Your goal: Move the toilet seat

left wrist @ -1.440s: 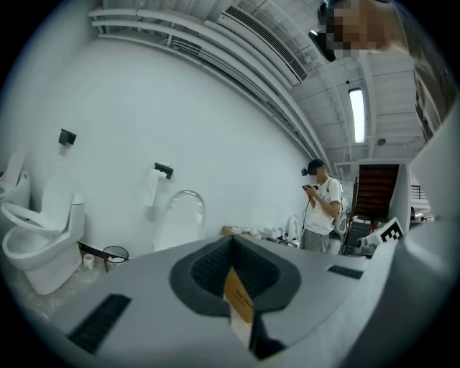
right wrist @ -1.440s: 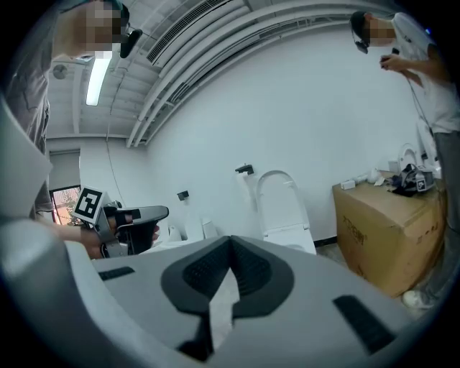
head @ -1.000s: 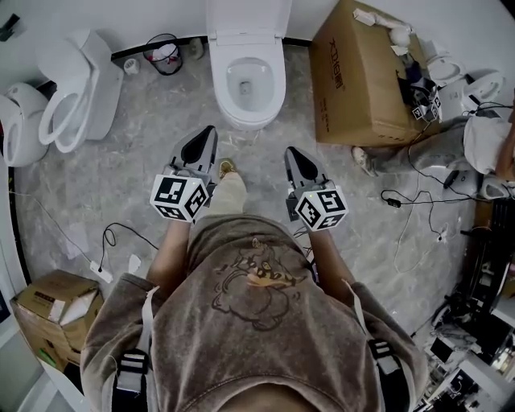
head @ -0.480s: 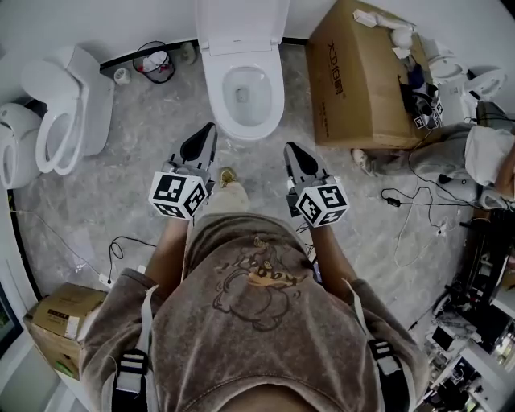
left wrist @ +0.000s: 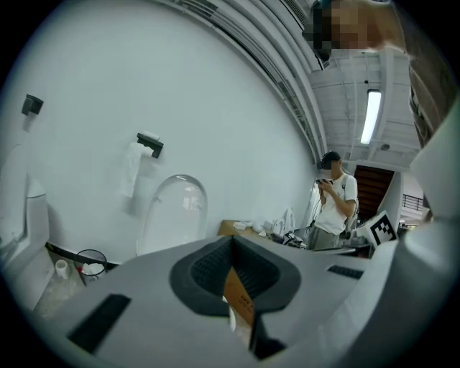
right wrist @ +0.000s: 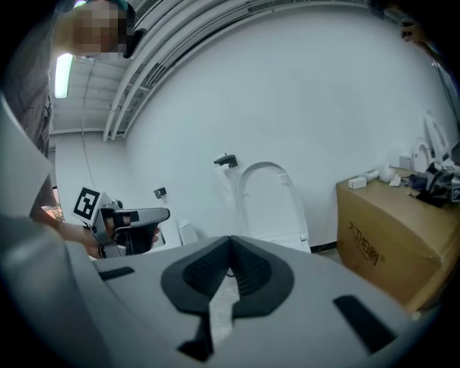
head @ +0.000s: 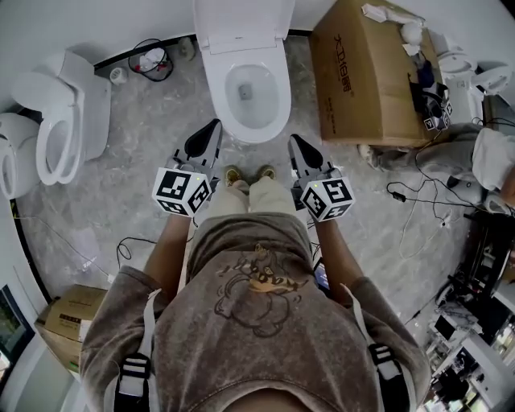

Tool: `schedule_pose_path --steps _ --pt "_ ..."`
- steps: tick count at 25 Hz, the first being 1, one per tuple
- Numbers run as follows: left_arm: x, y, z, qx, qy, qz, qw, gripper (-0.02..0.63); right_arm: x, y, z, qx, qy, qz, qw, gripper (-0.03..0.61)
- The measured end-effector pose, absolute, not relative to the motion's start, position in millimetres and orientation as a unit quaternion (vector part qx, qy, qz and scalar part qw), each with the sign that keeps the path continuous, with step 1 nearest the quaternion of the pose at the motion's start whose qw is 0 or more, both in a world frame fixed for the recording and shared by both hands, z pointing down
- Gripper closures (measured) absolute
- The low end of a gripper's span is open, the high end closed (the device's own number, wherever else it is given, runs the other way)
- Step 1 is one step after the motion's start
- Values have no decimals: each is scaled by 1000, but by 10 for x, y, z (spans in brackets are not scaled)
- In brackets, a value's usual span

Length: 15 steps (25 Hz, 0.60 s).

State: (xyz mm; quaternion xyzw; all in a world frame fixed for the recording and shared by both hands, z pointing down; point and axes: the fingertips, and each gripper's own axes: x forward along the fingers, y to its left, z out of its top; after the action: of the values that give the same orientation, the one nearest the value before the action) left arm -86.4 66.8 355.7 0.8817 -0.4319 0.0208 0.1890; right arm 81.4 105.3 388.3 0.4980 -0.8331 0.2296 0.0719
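A white toilet (head: 253, 90) stands against the far wall, with its seat and lid (head: 241, 22) raised upright over the open bowl. The raised lid also shows in the left gripper view (left wrist: 175, 210) and the right gripper view (right wrist: 270, 203). My left gripper (head: 211, 129) is just short of the bowl's front left, jaws shut and empty. Level with it at the bowl's front right, my right gripper (head: 296, 142) is also shut, with nothing in it. Neither touches the toilet. My feet stand between the two grippers, in front of the bowl.
A large cardboard box (head: 366, 72) stands right of the toilet, with clutter and cables (head: 418, 217) beyond. Two other toilets (head: 60, 121) and a wire bin (head: 149, 58) are at the left. A small box (head: 68, 322) is behind me. A person (left wrist: 332, 201) stands far right.
Both grippers and I have moved forward toward the toilet, which now lies closer to their tips. The jaws stayed shut.
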Motion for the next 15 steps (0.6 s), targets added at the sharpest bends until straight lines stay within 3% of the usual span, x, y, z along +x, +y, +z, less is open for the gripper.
schedule_pose_path --steps 15 --pt "-760 221 4284 871 -435 40 224 606 884 584 4626 486 -826 268 102 580"
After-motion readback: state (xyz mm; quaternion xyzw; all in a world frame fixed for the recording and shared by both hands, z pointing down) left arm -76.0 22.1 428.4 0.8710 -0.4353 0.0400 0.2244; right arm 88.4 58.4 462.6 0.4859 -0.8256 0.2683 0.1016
